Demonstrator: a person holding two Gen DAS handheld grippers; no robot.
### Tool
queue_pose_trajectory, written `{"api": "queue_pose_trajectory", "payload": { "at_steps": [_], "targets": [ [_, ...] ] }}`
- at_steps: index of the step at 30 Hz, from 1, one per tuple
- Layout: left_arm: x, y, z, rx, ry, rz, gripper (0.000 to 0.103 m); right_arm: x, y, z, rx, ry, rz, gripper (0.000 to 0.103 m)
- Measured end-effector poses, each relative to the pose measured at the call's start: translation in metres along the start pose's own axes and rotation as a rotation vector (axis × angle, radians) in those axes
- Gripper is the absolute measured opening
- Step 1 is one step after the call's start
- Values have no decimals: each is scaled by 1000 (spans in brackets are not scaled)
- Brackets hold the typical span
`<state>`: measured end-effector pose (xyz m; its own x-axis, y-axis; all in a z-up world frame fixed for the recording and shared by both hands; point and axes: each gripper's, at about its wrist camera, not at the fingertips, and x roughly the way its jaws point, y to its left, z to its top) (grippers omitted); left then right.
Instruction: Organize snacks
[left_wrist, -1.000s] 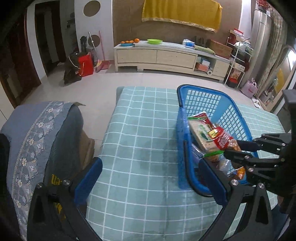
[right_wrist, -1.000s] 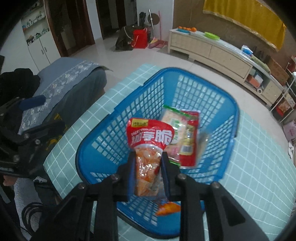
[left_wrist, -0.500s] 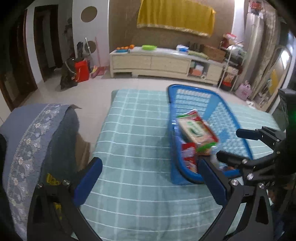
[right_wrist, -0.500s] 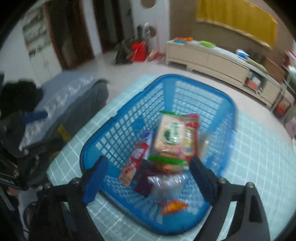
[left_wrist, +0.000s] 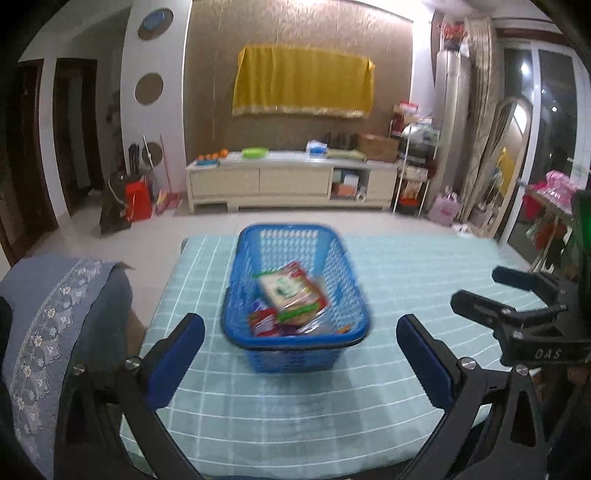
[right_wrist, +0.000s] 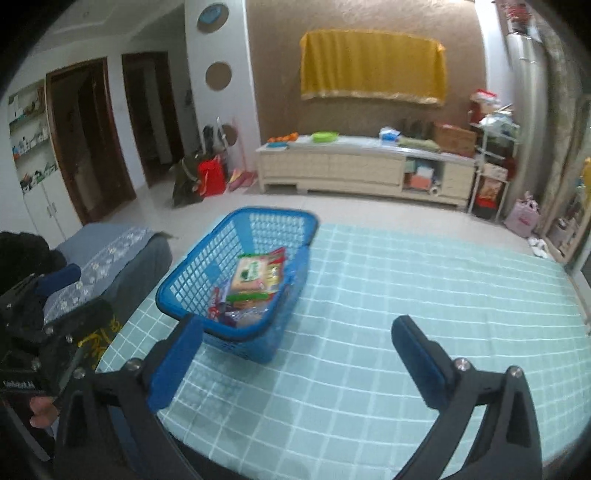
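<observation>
Your left gripper (left_wrist: 300, 354) has its blue-padded fingers (left_wrist: 176, 360) spread wide apart with nothing between them, hanging above the near edge of the counter (left_wrist: 406, 273), which wears a pale green checked cloth. Your right gripper (right_wrist: 295, 356) is likewise fully apart and holds nothing; its fingers (right_wrist: 419, 360) frame bare cloth just right of the basket.

The blue plastic basket (left_wrist: 295, 343) stands on the cloth toward the counter's left side, directly ahead of your left gripper and apart from both. Inside it lie the snacks: a pale packet with green print (left_wrist: 282, 290) on top, tilted against a red-edged packet (left_wrist: 308, 286), a red packet (left_wrist: 263, 323) lower at the left, and a clear wrapper beside it; the rest is too blurred to name.

In the right wrist view the basket (right_wrist: 236, 332) sits ahead and left of the gripper, and your left gripper (right_wrist: 40, 317) shows at the far left edge. A grey-blue embroidered cover (left_wrist: 55, 314) lies beside the counter's left end.
</observation>
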<state>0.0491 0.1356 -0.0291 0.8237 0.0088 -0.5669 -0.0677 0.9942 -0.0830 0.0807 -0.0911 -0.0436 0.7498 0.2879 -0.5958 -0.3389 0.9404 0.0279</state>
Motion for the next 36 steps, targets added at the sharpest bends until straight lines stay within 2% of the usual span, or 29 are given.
{"api": "queue_pose_trajectory", "payload": {
  "at_steps": [4,9,16,26,36],
  "targets": [
    [-27,-30,4,33,-50,7,103,-38,-12,-2,35,-40,-24,103],
    [-53,-58,6,57,-82,5,103,-78,-21,-2,28,-87,-103,103],
    [-85,-75,5,47,-129,-6,103,-120,-29,-8,41,-145,-90,103],
    [-101,-92,3,70,-151,-24,103,-132,-24,-17,46,-160,-76,103],
    [-102,-95,-1,87,-141,-27,103,-132,-20,-23,46,-153,-57,103]
  ]
}}
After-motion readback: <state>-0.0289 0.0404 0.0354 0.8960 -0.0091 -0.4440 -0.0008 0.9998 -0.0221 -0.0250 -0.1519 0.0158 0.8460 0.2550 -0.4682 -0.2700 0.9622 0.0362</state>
